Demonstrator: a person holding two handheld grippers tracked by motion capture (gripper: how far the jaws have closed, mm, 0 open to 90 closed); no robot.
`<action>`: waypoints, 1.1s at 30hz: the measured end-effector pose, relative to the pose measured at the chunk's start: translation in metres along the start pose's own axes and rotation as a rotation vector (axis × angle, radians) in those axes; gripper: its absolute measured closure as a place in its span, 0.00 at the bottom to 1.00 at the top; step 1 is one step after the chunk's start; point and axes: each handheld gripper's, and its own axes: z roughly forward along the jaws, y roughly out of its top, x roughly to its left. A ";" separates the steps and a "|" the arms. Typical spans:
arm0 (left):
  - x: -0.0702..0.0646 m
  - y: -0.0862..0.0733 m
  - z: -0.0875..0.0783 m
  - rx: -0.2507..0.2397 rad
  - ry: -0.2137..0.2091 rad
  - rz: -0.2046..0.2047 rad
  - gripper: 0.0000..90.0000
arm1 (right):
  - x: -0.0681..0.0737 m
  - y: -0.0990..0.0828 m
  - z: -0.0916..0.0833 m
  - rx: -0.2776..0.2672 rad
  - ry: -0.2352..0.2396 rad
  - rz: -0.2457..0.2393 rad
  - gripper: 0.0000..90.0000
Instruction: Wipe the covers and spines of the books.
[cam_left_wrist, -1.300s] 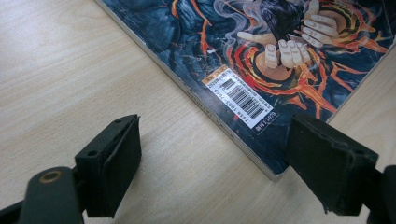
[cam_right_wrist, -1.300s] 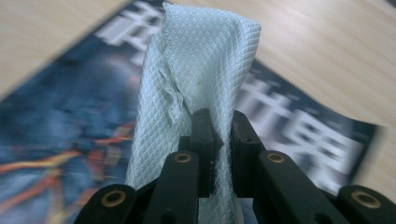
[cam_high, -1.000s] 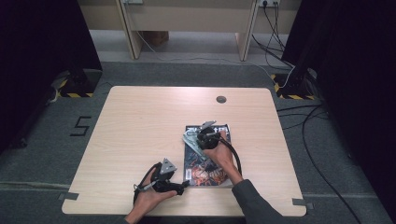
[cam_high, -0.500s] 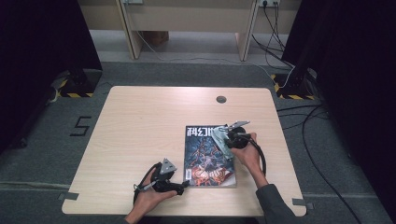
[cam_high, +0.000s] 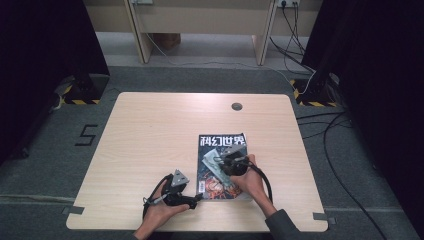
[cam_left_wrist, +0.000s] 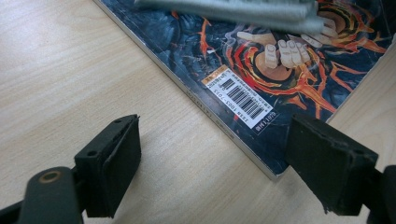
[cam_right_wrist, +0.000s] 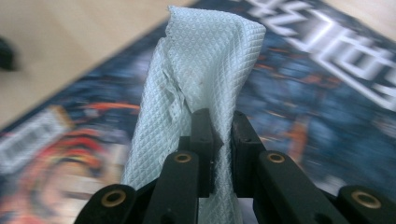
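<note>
Now our right gripper (cam_right_wrist: 219, 135) pinches a pale cloth (cam_right_wrist: 201, 70) over the magazine (cam_high: 220, 167); our left gripper (cam_left_wrist: 215, 172) gapes wide, magazine corner between its jaws.

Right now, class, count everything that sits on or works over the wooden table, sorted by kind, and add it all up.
Magazines with a dark illustrated cover: 1
Pale blue-white waffle-textured wiping cloths: 1
Hand-held black two-jaw grippers: 2, the left gripper open at the magazine's corner, the right gripper shut on the cloth
Total: 4
</note>
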 end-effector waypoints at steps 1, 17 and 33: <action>0.000 0.000 0.000 0.000 0.000 -0.001 0.19 | 0.006 0.001 0.001 -0.002 0.014 -0.015 0.92; 0.000 0.000 0.000 0.001 0.002 -0.001 0.19 | -0.026 -0.036 -0.032 0.017 -0.031 0.091 0.92; 0.000 0.000 0.000 0.006 0.000 0.002 0.19 | -0.071 -0.050 -0.094 -0.146 -0.123 0.221 0.94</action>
